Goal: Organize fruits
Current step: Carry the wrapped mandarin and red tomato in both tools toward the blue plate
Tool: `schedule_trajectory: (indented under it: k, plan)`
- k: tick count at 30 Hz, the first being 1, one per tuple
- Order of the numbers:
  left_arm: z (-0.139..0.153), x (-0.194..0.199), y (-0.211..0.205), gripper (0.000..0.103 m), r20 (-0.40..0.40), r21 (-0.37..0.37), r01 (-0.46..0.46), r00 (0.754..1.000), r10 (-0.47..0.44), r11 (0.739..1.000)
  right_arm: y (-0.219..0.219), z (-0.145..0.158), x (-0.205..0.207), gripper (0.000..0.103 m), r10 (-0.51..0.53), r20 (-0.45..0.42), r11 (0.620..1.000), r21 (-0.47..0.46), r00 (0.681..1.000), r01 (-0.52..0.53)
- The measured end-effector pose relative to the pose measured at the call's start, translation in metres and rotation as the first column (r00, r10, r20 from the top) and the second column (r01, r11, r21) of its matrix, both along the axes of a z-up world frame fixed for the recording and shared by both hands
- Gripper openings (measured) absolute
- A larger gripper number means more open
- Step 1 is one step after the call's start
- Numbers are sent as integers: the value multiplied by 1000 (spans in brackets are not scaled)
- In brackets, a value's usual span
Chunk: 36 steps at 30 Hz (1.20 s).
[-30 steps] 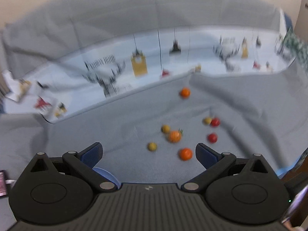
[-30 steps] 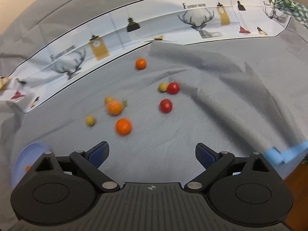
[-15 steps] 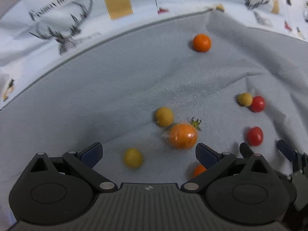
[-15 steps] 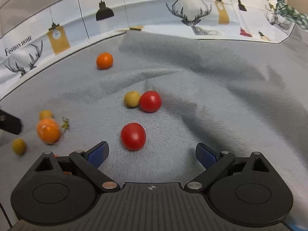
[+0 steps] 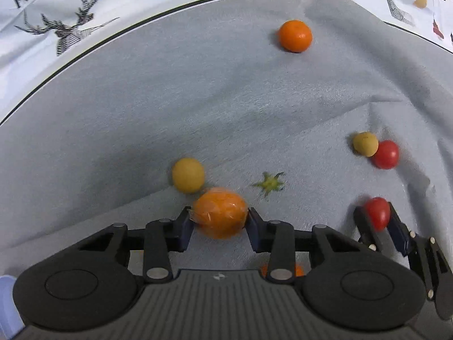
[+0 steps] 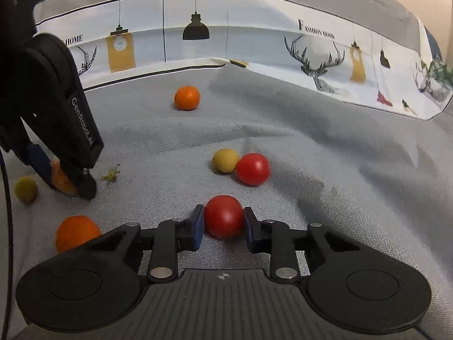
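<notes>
Left claw (image 5: 219, 221) is closing, blue pads already touching both sides of a plastic-wrapped orange fruit (image 5: 220, 212) that sits on the grey cloth (image 5: 198, 99). Pointing steeply down. In the right wrist view the same claw (image 6: 68, 181) shows at far left, with only a sliver of orange between its tips.

Right claw (image 6: 223, 223) is clenched on a red tomato (image 6: 224, 216), pads pressing both flanks, tomato low on the cloth. From the left wrist view that claw (image 5: 378, 218) sits at lower right, with the tomato (image 5: 377, 212) between its fingers.

Loose fruit on the cloth:
- yellow round fruit (image 5: 188, 174) just behind and left of the wrapped orange fruit, near touching.
- green calyx (image 5: 269, 183), detached, just right of the wrapped fruit, lying flat.
- small orange (image 5: 295, 36) far back, alone, near the cloth's printed border (image 5: 70, 22).
- second yellow fruit (image 5: 365, 144) touching a second red tomato (image 5: 386, 154), right side, apart from both claws.
- another orange (image 6: 76, 232) near the left claw, mostly hidden under the claw body in the left view.

Printed border shows deer heads, lamps and "Fashion Home" lettering. Pale blue object (image 5: 7, 303) at the left view's bottom-left edge, cannot tell what it is.
</notes>
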State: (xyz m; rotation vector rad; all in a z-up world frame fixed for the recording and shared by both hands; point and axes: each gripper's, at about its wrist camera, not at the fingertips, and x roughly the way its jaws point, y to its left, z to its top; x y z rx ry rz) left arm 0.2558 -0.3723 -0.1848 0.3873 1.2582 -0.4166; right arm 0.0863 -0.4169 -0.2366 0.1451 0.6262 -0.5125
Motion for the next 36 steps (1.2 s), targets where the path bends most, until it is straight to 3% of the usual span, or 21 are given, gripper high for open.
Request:
schedule_trajectory:
  k: [7, 12, 19, 25, 36]
  plan:
    - [53, -26, 42, 44, 37, -79, -45, 998, 48, 996, -8, 16, -23, 30, -72, 65, 997, 27, 995, 70]
    - [106, -53, 94, 44, 72, -134, -73, 994, 84, 988, 11, 59, -62, 30, -60, 128, 996, 69, 990, 52]
    - [156, -114, 173, 44, 76, -146, -145, 985, 157, 979, 70, 112, -127, 30, 65, 165, 980, 177, 984, -94]
    - [180, -170, 248, 44, 98, -127, -206, 971, 219, 970, 125, 147, -159, 30, 182, 181, 932, 280, 966, -228]
    - [201, -252, 368, 44, 149, -178, -303, 932, 330, 936, 228, 204, -192, 30, 425, 205, 865, 196, 882, -462]
